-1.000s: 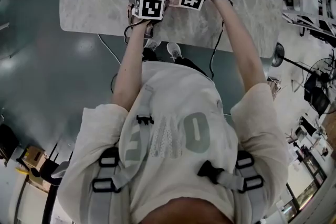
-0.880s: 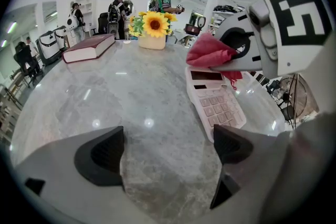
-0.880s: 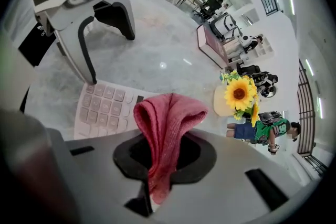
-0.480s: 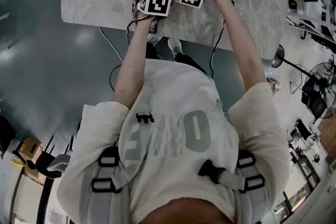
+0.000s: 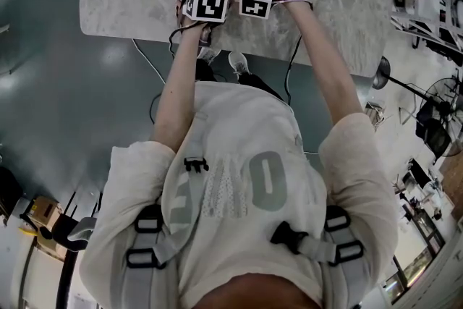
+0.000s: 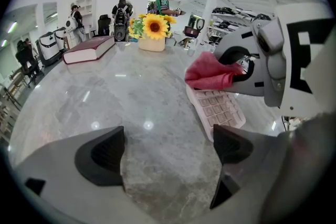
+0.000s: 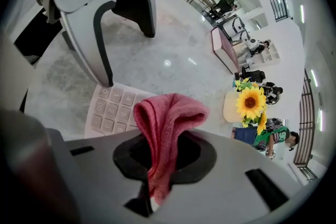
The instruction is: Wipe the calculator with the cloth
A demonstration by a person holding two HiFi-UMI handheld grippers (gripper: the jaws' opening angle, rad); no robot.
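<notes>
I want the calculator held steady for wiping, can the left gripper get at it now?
Probably yes: the left gripper is open over bare table, and the calculator lies beside it, its near end uncovered by the cloth.

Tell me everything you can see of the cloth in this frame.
The cloth is pink-red, soft and finely textured, like terry or microfibre. It is bunched into a folded hump with rounded creases, not spread flat. Its lower end is pinched between the shut jaws of the right gripper, and the hump sticks out forward. From the left gripper view it sits over the far end of the pale pink calculator, seemingly touching it.
</notes>
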